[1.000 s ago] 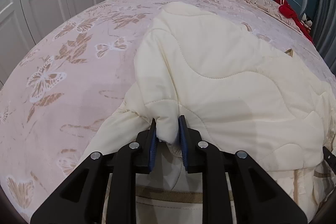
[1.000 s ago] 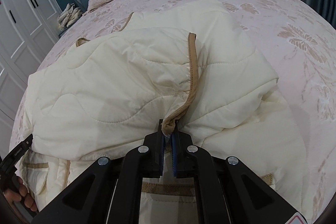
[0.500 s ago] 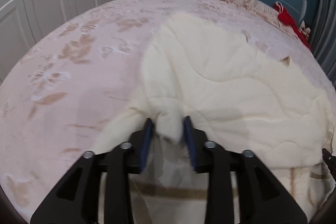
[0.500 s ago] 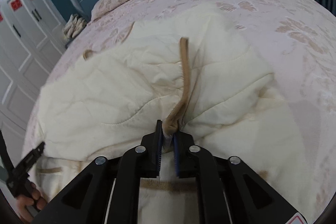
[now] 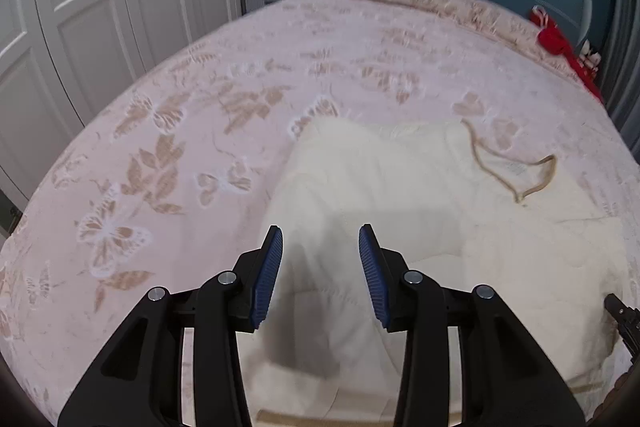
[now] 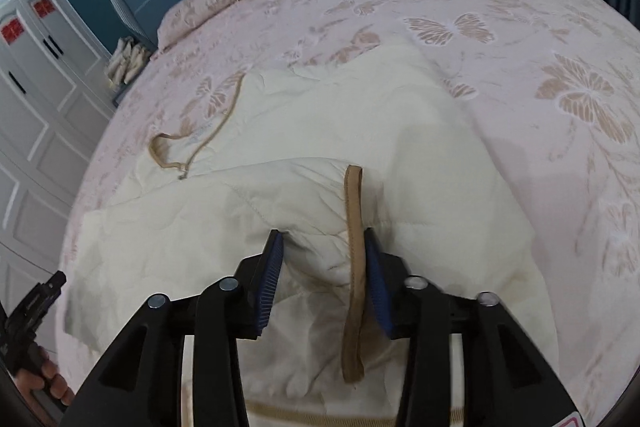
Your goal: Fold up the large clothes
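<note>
Pink butterfly-print bedspread (image 5: 168, 155) served as the folding surface; the cream quilted garment (image 6: 304, 155) lay spread across it, one flap doubled over. Left gripper (image 5: 320, 267) stood apart and empty above the cloth, apparently having let go. Right gripper (image 6: 322, 275), jaws just moving, stood apart around a bunched fold and its tan trim (image 6: 354, 267), seemingly not pinching
</note>
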Action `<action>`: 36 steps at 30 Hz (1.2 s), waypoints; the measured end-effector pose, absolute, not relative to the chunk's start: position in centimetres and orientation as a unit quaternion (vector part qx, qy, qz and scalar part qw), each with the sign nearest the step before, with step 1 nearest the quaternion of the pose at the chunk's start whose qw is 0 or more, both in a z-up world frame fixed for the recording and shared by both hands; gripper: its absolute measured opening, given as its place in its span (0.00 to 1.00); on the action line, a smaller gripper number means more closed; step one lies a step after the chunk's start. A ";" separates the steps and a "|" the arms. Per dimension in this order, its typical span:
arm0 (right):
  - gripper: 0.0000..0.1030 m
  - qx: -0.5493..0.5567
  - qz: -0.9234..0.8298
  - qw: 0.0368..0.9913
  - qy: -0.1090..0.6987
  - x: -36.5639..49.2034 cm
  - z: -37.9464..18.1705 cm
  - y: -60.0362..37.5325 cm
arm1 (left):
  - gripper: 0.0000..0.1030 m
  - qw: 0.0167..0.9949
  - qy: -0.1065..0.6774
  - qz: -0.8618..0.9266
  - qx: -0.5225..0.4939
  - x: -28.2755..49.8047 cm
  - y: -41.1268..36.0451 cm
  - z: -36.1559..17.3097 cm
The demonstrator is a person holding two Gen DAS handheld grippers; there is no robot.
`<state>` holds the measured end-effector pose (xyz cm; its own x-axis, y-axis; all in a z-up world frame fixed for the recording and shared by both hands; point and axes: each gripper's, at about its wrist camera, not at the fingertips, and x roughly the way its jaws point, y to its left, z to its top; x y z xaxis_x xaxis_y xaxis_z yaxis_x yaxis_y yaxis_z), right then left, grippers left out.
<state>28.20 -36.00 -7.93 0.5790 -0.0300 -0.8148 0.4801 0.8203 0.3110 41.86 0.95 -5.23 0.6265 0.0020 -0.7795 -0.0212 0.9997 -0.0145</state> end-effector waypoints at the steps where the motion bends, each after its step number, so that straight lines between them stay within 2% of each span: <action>1: 0.06 0.255 -0.150 0.856 0.423 28.1 -7.2 -36.0 | 0.37 0.900 0.436 0.010 -0.007 42.1 0.9 -5.7; 5: 0.06 0.201 -0.170 0.894 0.364 27.7 -3.7 -35.9 | 0.38 0.892 0.451 0.024 0.009 43.4 0.6 -7.5; 10: 0.06 0.174 -0.180 0.868 0.430 29.3 -8.3 -36.2 | 0.38 0.887 0.460 0.036 0.010 43.8 0.5 -9.2; 18: 0.08 0.185 -0.180 0.864 0.432 28.9 -11.1 -36.2 | 0.38 0.895 0.442 0.046 0.044 43.1 -0.5 -10.7; 36: 0.08 0.168 -0.185 0.874 0.416 28.8 -12.2 -35.3 | 0.38 0.910 0.408 0.053 0.059 42.2 -1.1 -12.3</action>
